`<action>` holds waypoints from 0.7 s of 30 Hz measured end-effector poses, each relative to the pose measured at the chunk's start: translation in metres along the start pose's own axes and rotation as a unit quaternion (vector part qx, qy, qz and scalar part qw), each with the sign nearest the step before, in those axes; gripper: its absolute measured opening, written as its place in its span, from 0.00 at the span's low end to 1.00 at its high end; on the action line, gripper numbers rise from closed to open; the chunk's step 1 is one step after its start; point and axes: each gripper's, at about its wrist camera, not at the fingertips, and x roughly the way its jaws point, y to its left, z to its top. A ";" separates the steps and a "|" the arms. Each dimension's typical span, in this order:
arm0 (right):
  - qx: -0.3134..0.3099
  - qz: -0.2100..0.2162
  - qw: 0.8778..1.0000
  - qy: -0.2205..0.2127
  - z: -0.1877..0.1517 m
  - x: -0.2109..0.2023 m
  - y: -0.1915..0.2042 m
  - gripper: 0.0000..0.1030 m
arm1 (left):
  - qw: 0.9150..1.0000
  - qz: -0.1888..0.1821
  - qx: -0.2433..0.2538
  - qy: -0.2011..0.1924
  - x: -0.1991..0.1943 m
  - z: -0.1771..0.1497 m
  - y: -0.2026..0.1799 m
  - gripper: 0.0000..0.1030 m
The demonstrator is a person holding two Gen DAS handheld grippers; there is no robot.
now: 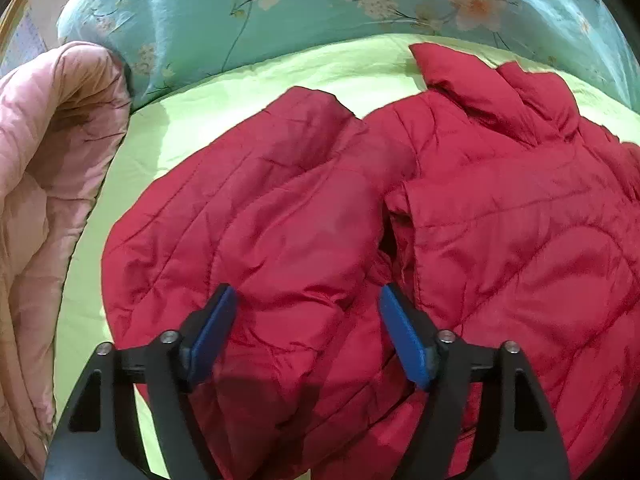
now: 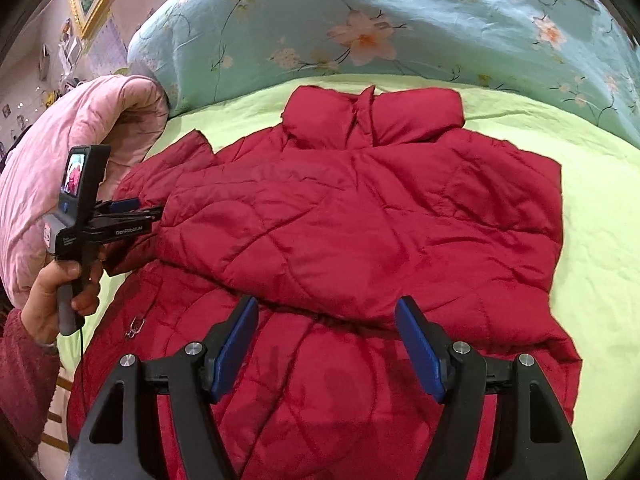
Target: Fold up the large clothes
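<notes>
Nearest cloth: quilted hem panel of the red jacket [image 2: 352, 240] is seen directly under the right tongs [image 2: 326, 320], whose blue pads are spread wide with nothing between them.
Left tongs: the left tongs [image 1: 306, 304] are likewise spread apart above a puffed sleeve fold; no cloth is pinched in the left wrist view. In the right wrist view they are seen side-on at the jacket's left edge, held by the person's left hand [image 2: 60, 292].
Jacket position: it is laid flat on the green bed sheet [image 2: 600, 220], collar [image 2: 372, 116] toward the floral pillow [image 2: 400, 20], one sleeve apparently folded across the body.
Step in hand: judged to be a mid-fold; the lower body is probably to be brought up next.
How it is done well: both hem corners should be pinched through all layers, since the slick padded fabric is likely to slip and spring open; the lift should be kept low and level, and the fold pressed down afterwards.
Zipper pull: a metal pull [image 2: 134, 328] is visible near the left hem and is best kept tucked inside.
Edges: the pink quilt [image 2: 80, 128] lies just beside the left sleeve; the bed's near-left edge is close to the hem.
Open room: bare sheet is available on the right and between collar and pillow.
</notes>
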 end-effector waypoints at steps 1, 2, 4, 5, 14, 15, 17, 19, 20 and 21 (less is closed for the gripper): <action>0.000 0.001 1.000 0.002 0.000 0.001 0.001 0.70 | 1.000 0.005 0.002 0.000 0.001 0.000 0.000 0.76; 0.002 0.003 1.000 0.003 -0.001 0.002 0.001 0.70 | 1.000 0.013 0.003 0.001 0.004 -0.002 0.000 0.76; 0.006 0.009 1.000 0.007 -0.002 0.005 0.001 0.70 | 1.000 0.023 -0.006 0.010 0.012 -0.002 0.004 0.70; 0.008 0.009 1.000 0.008 -0.002 0.006 0.002 0.70 | 0.999 0.027 -0.015 0.012 0.015 -0.002 0.009 0.53; 0.010 0.020 1.000 0.003 -0.005 0.001 0.006 0.70 | 0.993 -0.048 -0.109 -0.028 -0.015 0.004 0.051 0.09; 0.013 0.023 1.000 0.001 -0.005 0.001 0.006 0.70 | 0.989 -0.068 -0.124 -0.043 -0.028 0.004 0.055 0.08; 0.015 0.026 1.000 0.000 -0.004 0.001 0.005 0.70 | 0.982 -0.095 -0.147 -0.066 -0.047 0.004 0.061 0.08; 0.017 0.028 0.999 -0.002 -0.002 0.000 0.006 0.70 | 0.976 -0.113 -0.163 -0.086 -0.064 0.005 0.064 0.08; 0.017 0.030 0.999 -0.002 -0.002 0.000 0.007 0.70 | 0.973 -0.126 -0.168 -0.096 -0.071 0.008 0.063 0.08; 0.018 0.031 0.999 -0.003 -0.002 0.000 0.007 0.70 | 0.970 -0.140 -0.168 -0.104 -0.077 0.010 0.059 0.08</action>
